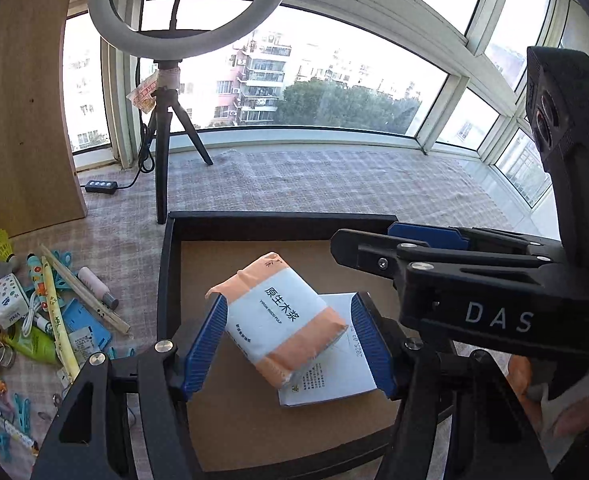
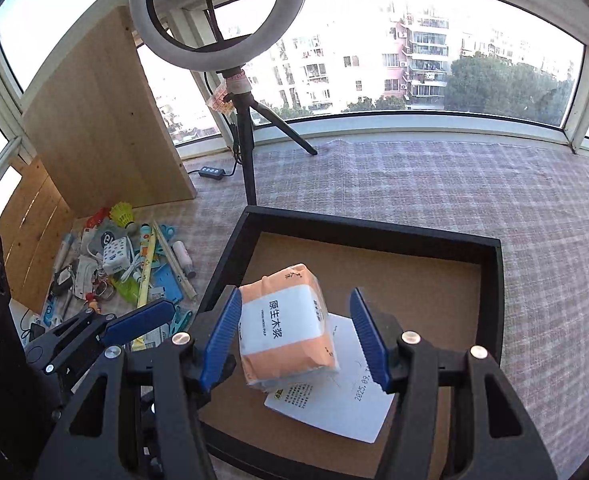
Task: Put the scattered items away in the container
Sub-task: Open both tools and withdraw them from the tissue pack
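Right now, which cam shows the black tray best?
Right wrist: all four walls of the black tray and most of its cardboard floor show. In the left wrist view the right gripper covers the tray's far right corner, so only the left and far walls show.

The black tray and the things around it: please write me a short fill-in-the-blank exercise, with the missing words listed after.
1. The orange-and-white tissue pack lies partly on a ____ flat packet.
2. Both lie inside the black tray, whose floor is ____.
3. The small scattered items lie on the ____ cloth.

Missing words: white; brown; checked
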